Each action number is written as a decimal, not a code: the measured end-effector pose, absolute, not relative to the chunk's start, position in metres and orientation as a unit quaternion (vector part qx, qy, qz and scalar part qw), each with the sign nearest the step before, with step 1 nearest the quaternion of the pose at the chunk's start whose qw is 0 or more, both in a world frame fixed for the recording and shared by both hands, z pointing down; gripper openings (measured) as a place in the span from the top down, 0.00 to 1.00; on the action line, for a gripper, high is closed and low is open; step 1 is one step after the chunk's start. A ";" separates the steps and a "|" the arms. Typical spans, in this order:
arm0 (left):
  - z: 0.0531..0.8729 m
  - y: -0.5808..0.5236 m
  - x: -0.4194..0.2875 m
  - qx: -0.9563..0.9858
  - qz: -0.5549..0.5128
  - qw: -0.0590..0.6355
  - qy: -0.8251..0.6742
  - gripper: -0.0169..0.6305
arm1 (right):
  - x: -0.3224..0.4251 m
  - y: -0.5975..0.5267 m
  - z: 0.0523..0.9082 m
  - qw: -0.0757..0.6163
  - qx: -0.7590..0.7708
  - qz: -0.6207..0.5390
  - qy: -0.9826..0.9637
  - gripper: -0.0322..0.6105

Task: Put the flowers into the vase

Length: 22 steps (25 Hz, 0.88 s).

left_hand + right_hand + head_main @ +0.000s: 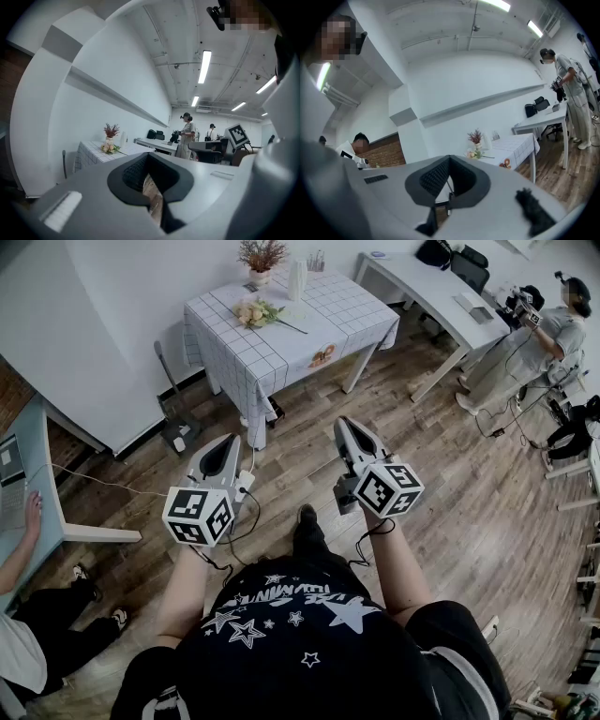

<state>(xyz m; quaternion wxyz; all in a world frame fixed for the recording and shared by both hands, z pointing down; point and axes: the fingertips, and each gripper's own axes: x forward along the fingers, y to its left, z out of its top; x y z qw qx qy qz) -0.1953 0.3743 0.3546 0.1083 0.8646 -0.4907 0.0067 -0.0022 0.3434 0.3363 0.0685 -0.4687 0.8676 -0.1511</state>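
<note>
A small bouquet of flowers [253, 312] lies on a table with a checked cloth [323, 320] far ahead of me. A tall white vase [297, 279] stands behind the bouquet, beside a pot of dried flowers [262, 257]. I hold both grippers level over the wooden floor, well short of the table. My left gripper [228, 438] and right gripper [344, 422] are shut with nothing in them. The left gripper view shows the bouquet [108, 148] and vase [123, 138] small in the distance. The right gripper view shows the same bouquet [474, 153] and vase [487, 140].
A long white desk [422, 282] stands right of the table, and a person [539, 334] stands beyond it. Another person [19, 559] sits at a desk [56, 493] on the left. Cables [112, 486] trail over the floor between me and the table.
</note>
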 end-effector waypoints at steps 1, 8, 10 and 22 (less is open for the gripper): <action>0.355 0.374 -0.193 0.866 0.007 0.107 -0.488 0.96 | -0.001 0.343 0.339 0.068 -0.469 -0.153 0.867 0.93; 0.365 0.360 -0.193 0.864 0.010 0.114 -0.490 0.96 | 0.005 0.337 0.347 0.066 -0.472 -0.158 0.865 0.94; 0.366 0.357 -0.195 0.862 0.014 0.114 -0.494 0.96 | 0.007 0.337 0.348 0.067 -0.475 -0.159 0.863 0.93; 0.370 0.343 -0.202 0.853 0.010 0.125 -0.507 0.96 | 0.021 0.332 0.357 0.066 -0.483 -0.183 0.854 0.93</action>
